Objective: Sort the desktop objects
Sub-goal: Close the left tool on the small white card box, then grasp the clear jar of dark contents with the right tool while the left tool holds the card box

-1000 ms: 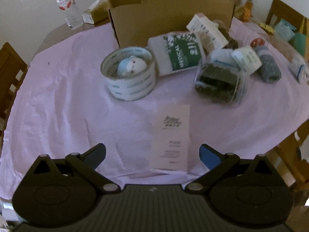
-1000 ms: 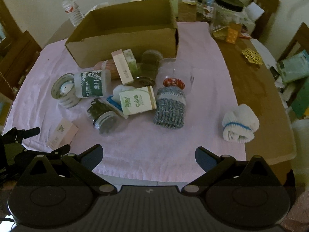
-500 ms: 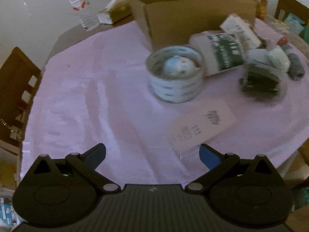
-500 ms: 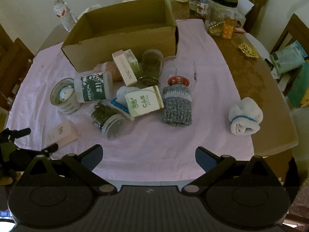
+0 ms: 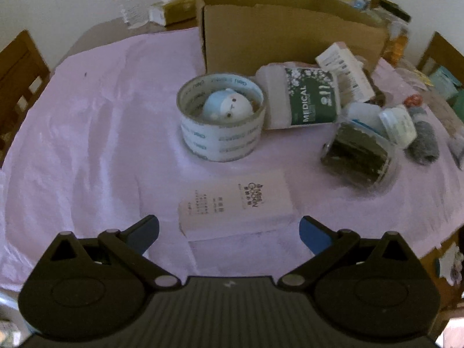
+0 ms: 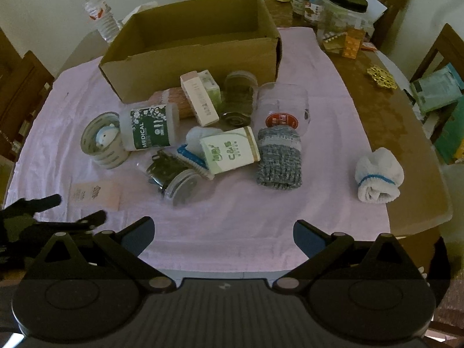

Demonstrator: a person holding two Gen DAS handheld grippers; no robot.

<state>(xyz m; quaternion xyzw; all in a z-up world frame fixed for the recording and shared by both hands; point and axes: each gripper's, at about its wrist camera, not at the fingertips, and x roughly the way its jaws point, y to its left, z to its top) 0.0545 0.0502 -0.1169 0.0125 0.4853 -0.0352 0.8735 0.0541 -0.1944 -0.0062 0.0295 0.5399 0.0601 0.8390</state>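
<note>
Desktop objects lie in a loose heap on the lilac cloth (image 6: 261, 217) covering the bench, just in front of the open cardboard box (image 6: 191, 55), which appears empty and is judged to be the sorting destination. Landmark for all positions below: the cardboard box. Directly against its front wall lie a white bottle labelled MEDICAL (image 5: 301, 98) on its side and a white carton (image 5: 345, 75) leaning over it. A roll of packing tape (image 5: 221, 121) stands flat next to the bottle, further from the box, with a small blue-and-white figurine (image 5: 226, 107) seated in its core. Further out lies a flat pale pink box (image 5: 235, 206), apart from the heap and nearest the bench edge. The left tongs (image 5: 229, 227) are spread wide and empty, straddling the pink box's near edge without touching it; this alignment suggests it is the next item to be grasped, since it is isolated and unobstructed. The right tongs (image 6: 223, 232) are likewise spread and empty, held back over the near bench edge, well apart from the grey knitted sleeve (image 6: 278, 159) and the rolled white sock (image 6: 378, 177).
</note>
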